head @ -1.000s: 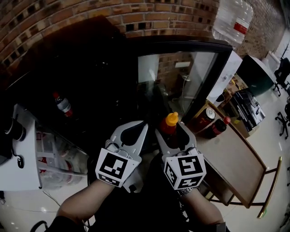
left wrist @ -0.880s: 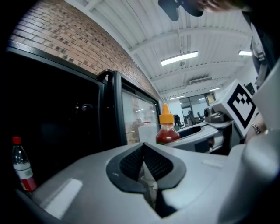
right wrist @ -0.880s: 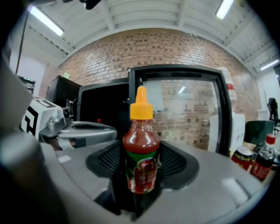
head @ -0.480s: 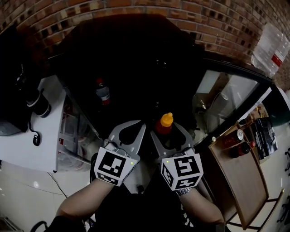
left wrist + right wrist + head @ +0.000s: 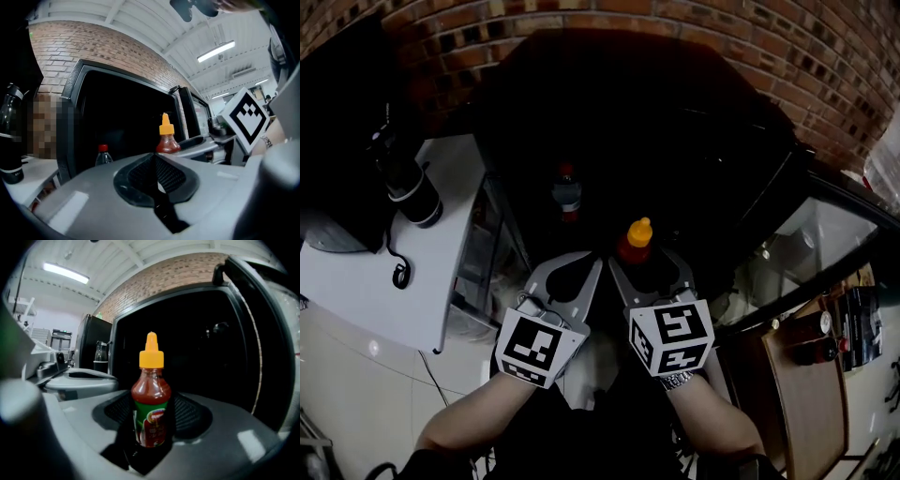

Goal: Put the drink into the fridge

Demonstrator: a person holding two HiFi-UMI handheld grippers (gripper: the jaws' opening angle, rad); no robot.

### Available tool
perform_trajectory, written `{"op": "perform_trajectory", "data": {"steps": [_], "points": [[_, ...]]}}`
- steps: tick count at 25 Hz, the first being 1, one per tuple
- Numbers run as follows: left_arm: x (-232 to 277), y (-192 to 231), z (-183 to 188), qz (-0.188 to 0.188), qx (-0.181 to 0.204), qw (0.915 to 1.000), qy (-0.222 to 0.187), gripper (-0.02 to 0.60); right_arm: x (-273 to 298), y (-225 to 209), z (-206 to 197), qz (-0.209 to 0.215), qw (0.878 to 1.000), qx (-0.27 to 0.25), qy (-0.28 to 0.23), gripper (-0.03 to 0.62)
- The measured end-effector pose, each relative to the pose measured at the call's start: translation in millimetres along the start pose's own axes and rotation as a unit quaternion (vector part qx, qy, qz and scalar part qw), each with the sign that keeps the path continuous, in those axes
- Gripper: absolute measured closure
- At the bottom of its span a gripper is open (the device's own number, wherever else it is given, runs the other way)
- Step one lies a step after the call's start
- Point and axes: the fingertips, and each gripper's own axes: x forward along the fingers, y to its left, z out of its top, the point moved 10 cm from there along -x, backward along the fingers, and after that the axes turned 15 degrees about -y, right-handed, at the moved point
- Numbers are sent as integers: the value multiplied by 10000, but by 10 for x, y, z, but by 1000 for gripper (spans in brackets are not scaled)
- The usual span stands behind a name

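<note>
The drink is a red bottle (image 5: 151,399) with an orange cap and a green label. It stands upright between the pads of my right gripper (image 5: 150,430), which is shut on it. In the head view the bottle (image 5: 636,242) and right gripper (image 5: 643,264) are held in front of the fridge's dark open interior (image 5: 675,141). My left gripper (image 5: 592,263) sits just left of it, its jaws closed together on nothing. The left gripper view shows the left gripper (image 5: 153,158) with pads meeting, and the bottle (image 5: 166,138) beyond it.
A dark bottle with a red cap (image 5: 567,192) stands inside the fridge at the left. The glass fridge door (image 5: 825,234) hangs open at the right. A white counter (image 5: 384,281) with a black appliance (image 5: 411,192) is at the left; a wooden table (image 5: 802,384) with bottles is at the right.
Both grippers have swung left with the bottle, from facing the glass door and table to facing the fridge's open interior. The grip on the bottle is unchanged.
</note>
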Motion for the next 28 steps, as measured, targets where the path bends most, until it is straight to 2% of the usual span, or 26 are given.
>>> {"op": "perform_trajectory", "data": {"steps": [7,12,18,23,28], "points": [[40,279,-115,111,33,9998,130,578,534,-84,-182,49,9999,28,145,330],[78,400,-119,282,-38,9996,76,578,823,-140,-297,114,9997,-21,233,330],[84,434,-109,205,154,9996,122,578,1078,-173,-380,207,9993,-59,300,330],[122,433,-33,243,133,9995,140,578,1309,-206,-393,264,9992,-103,284,330],[149,496,-108,222,119,9995,174,578,1465,-234,-456,284,9990,-127,318,330]]}}
